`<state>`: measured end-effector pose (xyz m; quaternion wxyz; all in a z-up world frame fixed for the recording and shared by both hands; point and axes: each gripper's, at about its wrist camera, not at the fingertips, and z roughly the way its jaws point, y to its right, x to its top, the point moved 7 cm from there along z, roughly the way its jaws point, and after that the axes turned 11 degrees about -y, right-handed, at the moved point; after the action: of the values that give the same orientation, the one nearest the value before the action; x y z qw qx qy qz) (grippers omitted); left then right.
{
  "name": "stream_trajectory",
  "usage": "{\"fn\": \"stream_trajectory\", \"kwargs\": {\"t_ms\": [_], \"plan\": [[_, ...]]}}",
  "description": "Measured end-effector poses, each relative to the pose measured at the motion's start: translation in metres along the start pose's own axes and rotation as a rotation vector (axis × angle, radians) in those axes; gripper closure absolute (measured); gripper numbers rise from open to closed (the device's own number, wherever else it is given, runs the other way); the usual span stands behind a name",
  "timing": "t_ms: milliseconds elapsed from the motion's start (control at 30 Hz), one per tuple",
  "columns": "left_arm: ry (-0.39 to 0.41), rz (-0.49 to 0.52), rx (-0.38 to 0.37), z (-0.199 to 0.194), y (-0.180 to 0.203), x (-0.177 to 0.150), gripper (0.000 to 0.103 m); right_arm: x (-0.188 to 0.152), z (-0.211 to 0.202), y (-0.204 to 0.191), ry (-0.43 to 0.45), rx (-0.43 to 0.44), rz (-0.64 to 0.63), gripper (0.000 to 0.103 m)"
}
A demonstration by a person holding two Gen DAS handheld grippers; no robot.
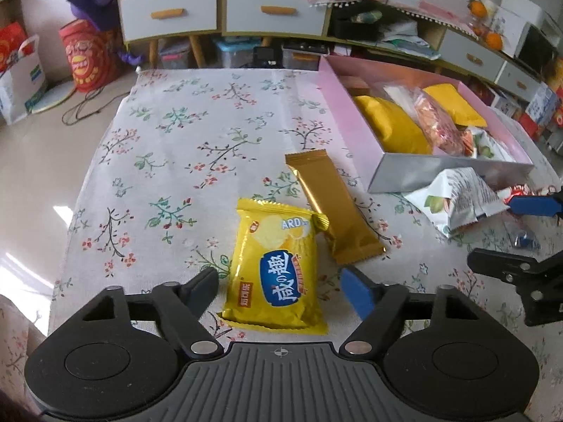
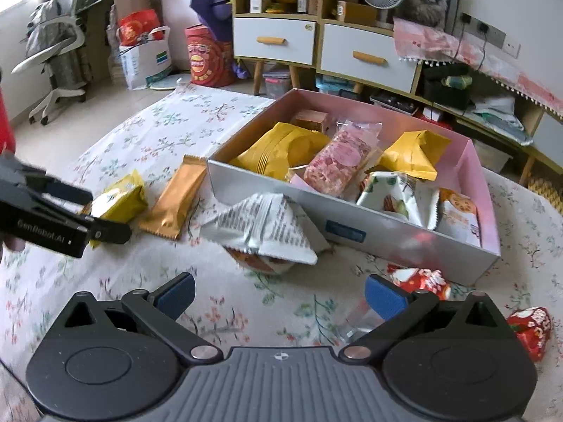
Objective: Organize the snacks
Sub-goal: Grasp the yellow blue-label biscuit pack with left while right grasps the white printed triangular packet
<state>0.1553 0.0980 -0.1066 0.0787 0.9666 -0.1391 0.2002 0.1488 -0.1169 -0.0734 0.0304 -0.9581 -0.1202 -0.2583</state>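
Observation:
A yellow cracker packet lies on the floral cloth between the open fingers of my left gripper; it also shows in the right wrist view. A gold wafer bar lies just beyond it, also in the right wrist view. My right gripper is open and empty, a short way before a white printed packet that leans near the silver box front. The pink-lined box holds several snack packets. Red sweets lie by the right finger.
The left gripper's body crosses the left side of the right wrist view. The right gripper's fingers show at the right edge of the left wrist view. Cabinets with drawers stand behind the table. A red candy lies at far right.

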Motion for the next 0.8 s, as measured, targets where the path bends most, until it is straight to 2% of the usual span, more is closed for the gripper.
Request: {"fn": "stream_trajectory", "kwargs": {"t_ms": [100,233,800], "plan": [[-0.006,-0.011,0.002,0.001,-0.003,0.0,0.044,0.008,0.005,-0.001,0.003,-0.003,0.031,0.02],[-0.008,-0.008,0.003,0.001,-0.004,0.001,0.051,0.015,0.011,0.0,0.0,-0.002,0.075,0.02],[-0.024,-0.003,0.027,0.002,0.002,0.002,0.055,0.027,0.022,-0.004,-0.025,0.021,0.131,0.021]]}}
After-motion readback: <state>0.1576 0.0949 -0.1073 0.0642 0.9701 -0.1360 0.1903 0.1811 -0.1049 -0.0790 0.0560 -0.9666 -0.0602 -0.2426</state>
